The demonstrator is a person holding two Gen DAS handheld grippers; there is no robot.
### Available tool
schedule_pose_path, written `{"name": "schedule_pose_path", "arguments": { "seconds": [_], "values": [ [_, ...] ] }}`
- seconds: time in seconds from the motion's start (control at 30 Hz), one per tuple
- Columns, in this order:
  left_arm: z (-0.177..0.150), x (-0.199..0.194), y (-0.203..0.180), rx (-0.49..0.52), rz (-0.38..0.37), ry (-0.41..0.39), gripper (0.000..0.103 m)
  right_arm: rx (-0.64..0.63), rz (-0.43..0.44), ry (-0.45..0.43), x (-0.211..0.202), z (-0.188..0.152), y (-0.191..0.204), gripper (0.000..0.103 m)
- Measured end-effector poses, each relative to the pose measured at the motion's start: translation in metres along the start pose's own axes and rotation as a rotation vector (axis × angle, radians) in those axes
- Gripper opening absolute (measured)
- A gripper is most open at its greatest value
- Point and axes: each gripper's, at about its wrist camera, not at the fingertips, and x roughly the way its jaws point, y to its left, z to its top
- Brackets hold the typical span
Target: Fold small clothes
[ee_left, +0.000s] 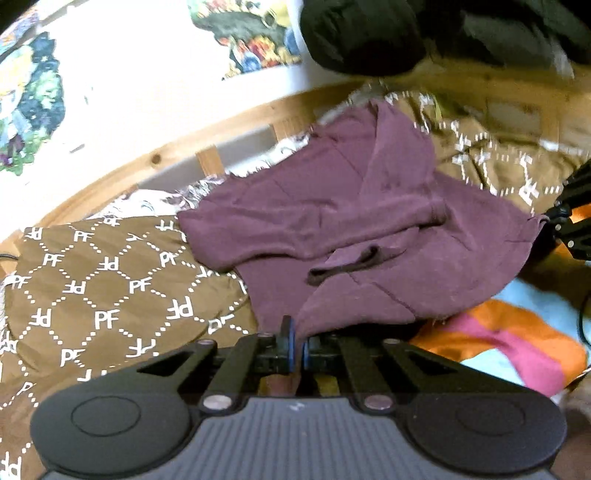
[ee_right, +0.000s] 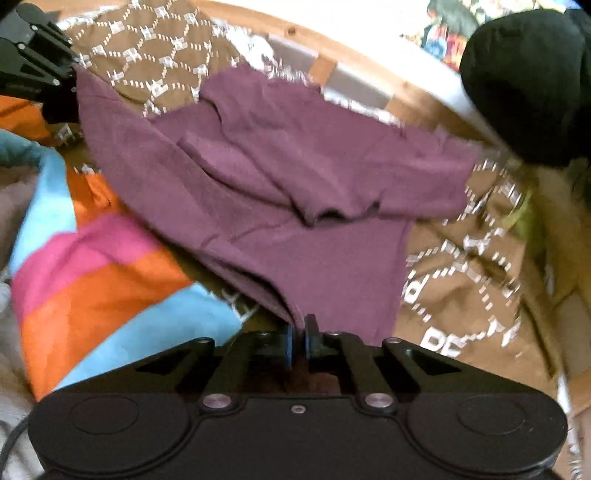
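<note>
- Bottom centre of each wrist view: left gripper (ee_left: 297,345) and right gripper (ee_right: 300,341) each pinch a hem corner of the purple shirt (ee_left: 354,221), their jaws pressed together on the cloth.
- Mid-frame: the shirt hangs bunched over the brown quilt (ee_left: 103,295); thin grips could slip, folding it crooked.
- Upper right: a black garment (ee_left: 369,33) could snag it.

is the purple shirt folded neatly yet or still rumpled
Rumpled, not folded: the purple shirt hangs bunched between both hand-held grippers, one sleeve flopped across its front, over the brown patterned blanket.
</note>
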Motion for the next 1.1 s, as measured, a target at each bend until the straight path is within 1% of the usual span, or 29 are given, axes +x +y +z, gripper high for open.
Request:
{"name": "schedule_pose_path", "arguments": {
  "seconds": [0.1,0.2,0.27,0.33,0.43,0.53,0.63,0.73,0.8,0.9,0.97,1.1],
  "values": [
    [0.003,-0.018,0.015,-0.071,-0.018,-0.016,0.003,0.054,0.011,-0.036,-0.025,0.009,-0.007,0.005],
    [0.006,-0.037,0.029,-0.130,-0.037,-0.043,0.003,0.095,0.019,-0.095,-0.056,0.019,-0.012,0.005],
    [0.007,-0.051,0.036,-0.145,-0.046,-0.064,0.003,0.096,0.019,-0.127,-0.073,0.027,-0.011,0.005],
    [0.007,-0.066,0.043,-0.139,-0.059,-0.077,0.003,0.095,0.037,-0.141,-0.092,0.032,-0.008,0.004],
    [0.005,-0.088,0.054,-0.134,-0.104,-0.067,0.003,0.101,0.097,-0.122,-0.118,0.036,-0.006,0.004],
    [0.001,-0.105,0.064,-0.163,-0.153,-0.031,0.003,0.166,0.207,-0.086,-0.143,0.041,-0.012,0.004],
    [-0.001,-0.115,0.074,-0.186,-0.197,-0.003,0.003,0.199,0.305,-0.054,-0.161,0.047,-0.012,0.004],
    [0.003,-0.114,0.081,-0.201,-0.222,0.020,0.004,0.189,0.346,-0.024,-0.167,0.052,-0.009,0.004],
    [0.012,-0.108,0.085,-0.191,-0.220,0.020,0.004,0.161,0.332,-0.017,-0.164,0.058,-0.010,0.004],
    [0.036,-0.095,0.088,-0.155,-0.201,0.021,0.004,0.108,0.280,-0.025,-0.149,0.073,-0.020,0.004],
    [0.058,-0.079,0.092,-0.127,-0.164,0.026,0.004,0.068,0.238,-0.037,-0.135,0.084,-0.031,0.004],
    [0.101,-0.039,0.099,-0.104,-0.093,0.063,0.005,-0.005,0.153,-0.044,-0.094,0.111,-0.062,0.005]
  ]
}}
